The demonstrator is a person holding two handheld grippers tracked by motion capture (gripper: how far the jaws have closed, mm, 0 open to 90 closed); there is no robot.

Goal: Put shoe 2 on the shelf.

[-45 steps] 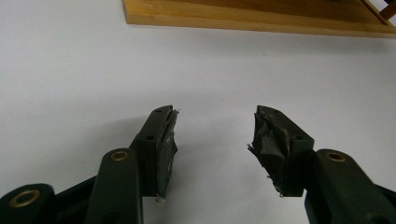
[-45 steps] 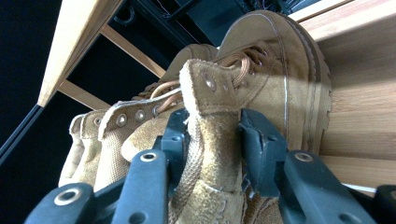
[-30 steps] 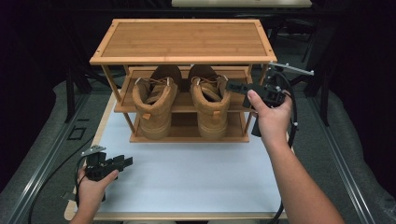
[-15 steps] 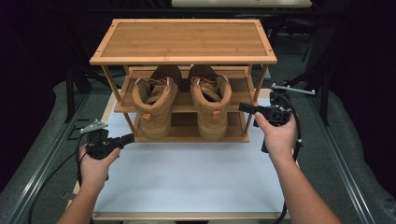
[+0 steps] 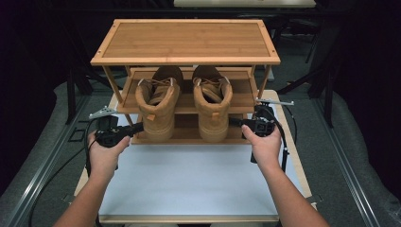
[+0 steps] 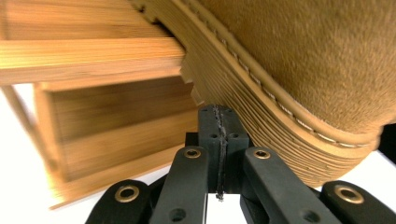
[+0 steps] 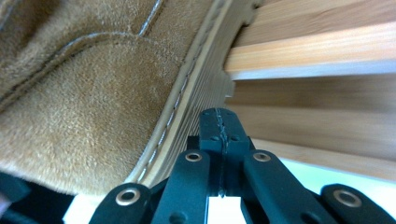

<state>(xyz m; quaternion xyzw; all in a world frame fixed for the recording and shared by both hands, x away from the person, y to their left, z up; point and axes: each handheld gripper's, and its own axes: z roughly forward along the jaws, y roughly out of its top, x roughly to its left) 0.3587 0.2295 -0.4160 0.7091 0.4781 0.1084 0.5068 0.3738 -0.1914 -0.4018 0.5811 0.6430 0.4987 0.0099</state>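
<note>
Two tan suede boots stand heel-out on the middle shelf of a bamboo shoe rack (image 5: pixel 184 40). My left gripper (image 5: pixel 139 126) is shut with nothing between its jaws, its tips at the sole of the left boot (image 5: pixel 158 106). In the left gripper view the shut left gripper (image 6: pixel 219 114) sits right under that boot's ribbed sole (image 6: pixel 261 107). My right gripper (image 5: pixel 235 123) is also shut and empty, pointing at the right boot (image 5: pixel 213 106). In the right gripper view the right gripper (image 7: pixel 219 116) meets the sole edge (image 7: pixel 196 93). Whether either touches I cannot tell.
The rack stands at the far end of a white mat (image 5: pixel 189 175) on the table. Its shelf slats (image 6: pixel 88 58) and lower rail (image 7: pixel 317 51) lie close beside the jaws. Cables trail from both grippers. Dark floor surrounds the table.
The left hand has risen from the mat's left edge toward the left boot. The right hand has dropped from beside the rack's upper post to the level of the right boot's sole.
</note>
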